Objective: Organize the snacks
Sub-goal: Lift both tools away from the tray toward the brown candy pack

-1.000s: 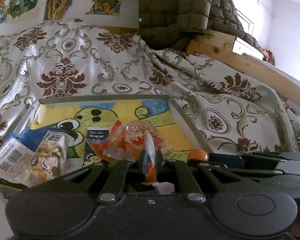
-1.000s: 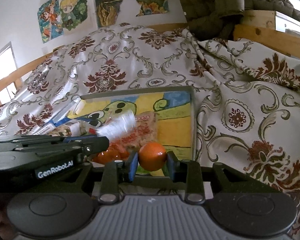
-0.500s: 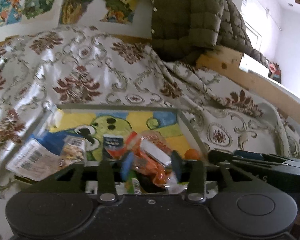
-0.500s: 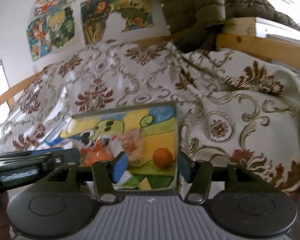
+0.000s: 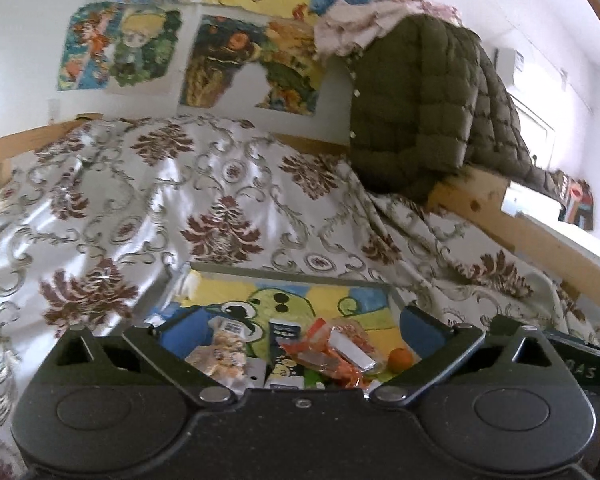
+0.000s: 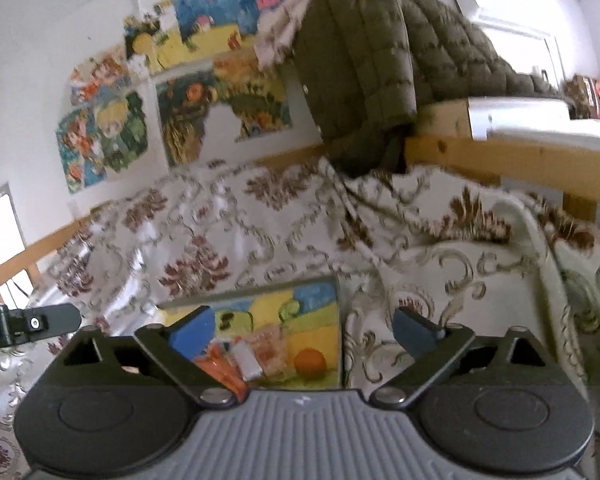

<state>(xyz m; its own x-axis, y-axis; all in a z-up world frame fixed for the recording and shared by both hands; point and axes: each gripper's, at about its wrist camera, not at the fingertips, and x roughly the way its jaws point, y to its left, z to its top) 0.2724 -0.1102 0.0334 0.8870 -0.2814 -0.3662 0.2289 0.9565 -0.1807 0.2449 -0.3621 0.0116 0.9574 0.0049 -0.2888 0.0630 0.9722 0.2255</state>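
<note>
Tools both spread wide, nothing pinched: left tool (image 5: 284, 330), right tool (image 6: 304, 330), each hovering near the tray's near edge. Snacks sit inside tray (image 5: 292, 278) on the bed: nut packet (image 5: 222, 350) left, orange wrappers (image 5: 332, 350) mid, orange (image 6: 310, 362) at right. Looks mostly done; maybe just straightening left, w/ no strays visible.

Orange fruit (image 6: 309, 363), olive quilted jacket (image 5: 420, 108)

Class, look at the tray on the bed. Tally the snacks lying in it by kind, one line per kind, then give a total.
Orange fruit: 1
Orange-and-clear snack bag: 1
Nut mix packet: 1
Dark blue packet: 1
Total: 4, all in the tray; anything hidden behind the grippers is not counted.
</note>
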